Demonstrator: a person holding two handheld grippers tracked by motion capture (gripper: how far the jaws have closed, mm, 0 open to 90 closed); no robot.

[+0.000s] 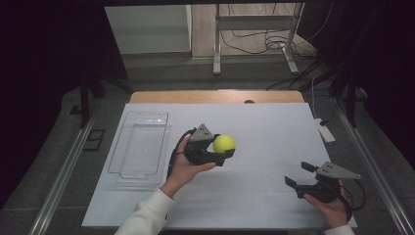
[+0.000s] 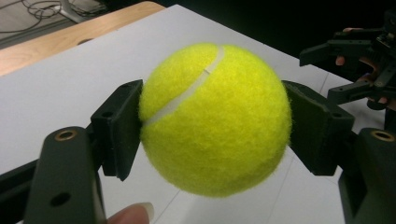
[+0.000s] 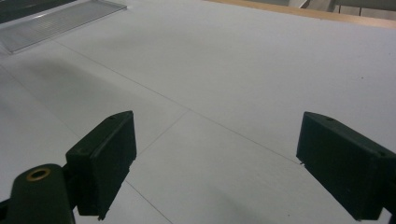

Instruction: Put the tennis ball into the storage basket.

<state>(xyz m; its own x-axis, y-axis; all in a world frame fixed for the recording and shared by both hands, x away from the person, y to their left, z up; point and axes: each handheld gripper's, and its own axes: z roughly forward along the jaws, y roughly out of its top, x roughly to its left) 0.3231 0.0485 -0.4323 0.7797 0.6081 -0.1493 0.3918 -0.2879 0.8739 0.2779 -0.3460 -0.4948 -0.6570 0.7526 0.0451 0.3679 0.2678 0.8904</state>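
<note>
While my left gripper (image 1: pixel 226 151) sits near the middle of the high view, its two black jaws are clamped on a yellow tennis ball (image 1: pixel 224 143), one pad pressed against each side. In the left gripper view the tennis ball (image 2: pixel 215 119) takes up the centre of the frame, its white seam curving from the upper middle down to the left pad, and it hangs clear of the white table mat (image 2: pixel 70 79) beneath it. A fingertip (image 2: pixel 133 214) shows at the bottom edge of that frame. My left hand (image 1: pixel 188 164) wraps the gripper body from below, with a white sleeve (image 1: pixel 147 215) running off toward the bottom of the high view.

At the lower right of the high view, my right gripper (image 1: pixel 297 175) rests in my right hand (image 1: pixel 329 203), its jaws standing wide apart with nothing between them. In the right gripper view the two pads sit at the lower left and lower right, bare white mat between them.

A clear plastic tray (image 1: pixel 139 144) lies on the mat at the left of the high view, well apart from the ball, and its corner (image 3: pixel 56 21) shows in the upper left of the right gripper view. The wooden table edge (image 1: pixel 215 96) runs along the top of the mat.
</note>
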